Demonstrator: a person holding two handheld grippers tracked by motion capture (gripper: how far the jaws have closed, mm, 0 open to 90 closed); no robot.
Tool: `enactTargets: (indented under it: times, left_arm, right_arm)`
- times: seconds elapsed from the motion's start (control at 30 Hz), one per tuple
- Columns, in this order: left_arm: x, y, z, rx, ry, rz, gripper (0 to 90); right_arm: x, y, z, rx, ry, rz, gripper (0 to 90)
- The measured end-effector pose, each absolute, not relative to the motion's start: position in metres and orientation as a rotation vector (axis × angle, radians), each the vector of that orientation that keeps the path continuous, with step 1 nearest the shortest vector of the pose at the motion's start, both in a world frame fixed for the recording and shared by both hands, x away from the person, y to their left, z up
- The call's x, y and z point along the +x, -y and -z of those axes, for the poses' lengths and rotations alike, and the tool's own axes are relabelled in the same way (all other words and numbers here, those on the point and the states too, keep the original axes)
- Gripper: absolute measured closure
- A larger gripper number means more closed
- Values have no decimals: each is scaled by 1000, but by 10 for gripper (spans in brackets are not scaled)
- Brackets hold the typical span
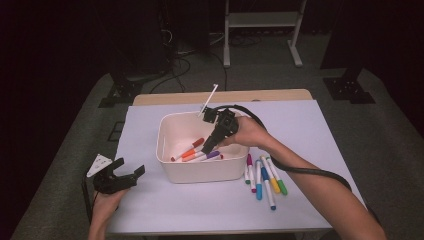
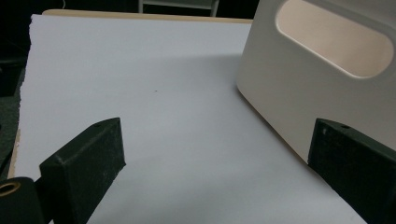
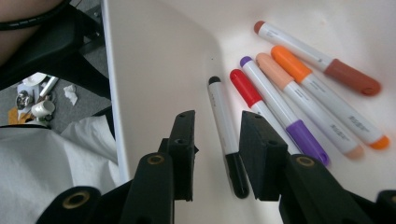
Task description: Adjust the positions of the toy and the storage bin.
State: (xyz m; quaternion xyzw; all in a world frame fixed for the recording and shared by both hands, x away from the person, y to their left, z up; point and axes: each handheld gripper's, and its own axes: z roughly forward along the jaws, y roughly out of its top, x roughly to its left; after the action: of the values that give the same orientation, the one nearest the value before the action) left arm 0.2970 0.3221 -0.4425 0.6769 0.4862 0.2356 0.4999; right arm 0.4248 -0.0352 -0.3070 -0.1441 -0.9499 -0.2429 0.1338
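Right gripper (image 3: 217, 154) stands released over my black marker (image 3: 226, 135) inside the white bin (image 1: 200, 172); left gripper (image 2: 215, 172) rests released on the desk (image 2: 154, 93).

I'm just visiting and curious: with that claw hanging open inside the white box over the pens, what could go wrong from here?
1. The right gripper has its black jaws open astride the black-capped white marker, near the white plastic bin's wall; withdrawing carelessly might clip that wall and shift the bin.
2. The red-capped marker and purple-capped marker lie close by; a jaw may nudge them.
3. The loose markers beside the bin lie under the forearm and could be swept off.
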Motion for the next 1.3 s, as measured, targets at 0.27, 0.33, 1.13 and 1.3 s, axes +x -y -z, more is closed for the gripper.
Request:
enactTargets:
  times: [0.27, 0.33, 1.13, 1.3]
  left_arm:
    - [296, -321, 443, 1649, -1174, -568, 25]
    - [296, -321, 443, 1646, -1177, -567, 25]
    - [296, -321, 444, 1653, -1189, -563, 25]
    - [296, -320, 444, 1652, -1186, -564, 25]
  right_arm:
    - [416, 82, 273, -482, 2743, 861, 658]
    - [413, 95, 266, -501, 2750, 884, 659]
    - [386, 244, 345, -925, 2649, 998, 601]
    - [382, 250, 380, -980, 2622, 977, 588]
